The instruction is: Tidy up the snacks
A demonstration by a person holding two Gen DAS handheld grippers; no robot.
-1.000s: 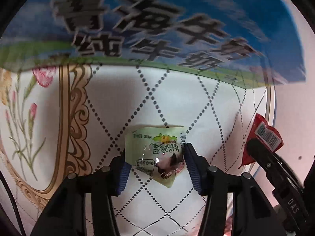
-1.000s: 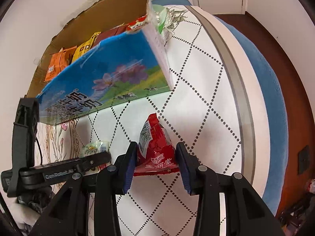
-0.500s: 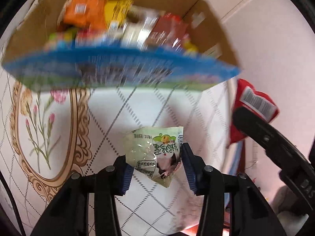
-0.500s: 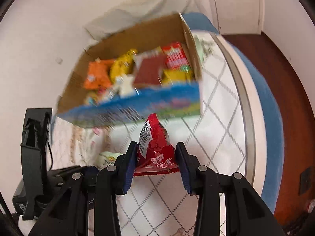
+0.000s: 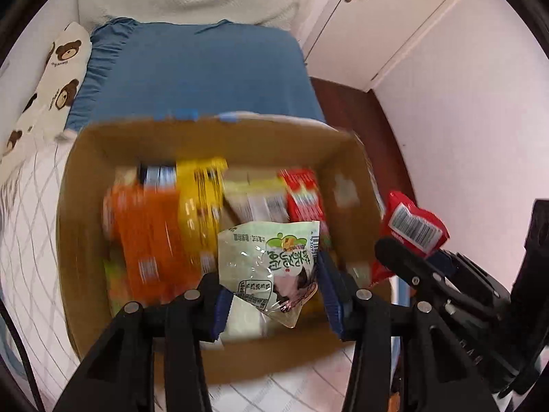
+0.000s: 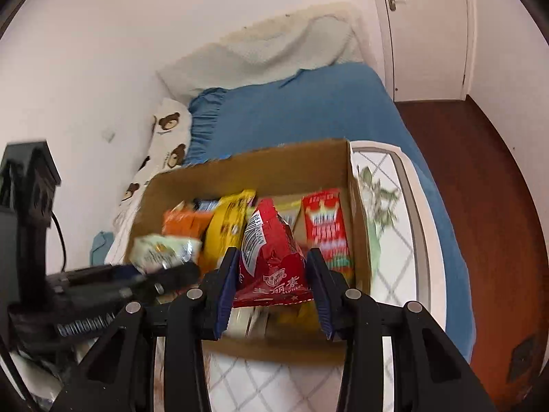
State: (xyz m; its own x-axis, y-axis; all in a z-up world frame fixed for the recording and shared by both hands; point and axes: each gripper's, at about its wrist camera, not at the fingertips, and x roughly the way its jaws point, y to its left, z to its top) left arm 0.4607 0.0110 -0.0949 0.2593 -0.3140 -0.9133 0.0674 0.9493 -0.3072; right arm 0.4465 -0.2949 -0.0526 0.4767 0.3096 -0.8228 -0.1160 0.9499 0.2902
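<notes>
My left gripper (image 5: pixel 271 295) is shut on a pale green snack packet (image 5: pixel 271 264) and holds it above the open cardboard box (image 5: pixel 82 206). My right gripper (image 6: pixel 271 292) is shut on a red snack packet (image 6: pixel 271 257) and holds it over the same box (image 6: pixel 357 226). The box holds several packets, among them an orange one (image 5: pixel 147 237), a yellow one (image 5: pixel 199 202) and a red one (image 5: pixel 303 192). The red packet in my right gripper shows at the right of the left wrist view (image 5: pixel 411 230); the green packet shows at the left of the right wrist view (image 6: pixel 161 250).
The box stands on a tray table with a diamond pattern (image 6: pixel 394 267) on a bed with a blue sheet (image 6: pixel 308 110). A bear-print pillow (image 5: pixel 44 82) lies at the left. A white door (image 6: pixel 422 31) and brown floor (image 6: pixel 490 206) are at the right.
Both grippers have risen from the table top and moved forward with their packets. They are now above the open box, looking down into it, where earlier they faced its blue side.
</notes>
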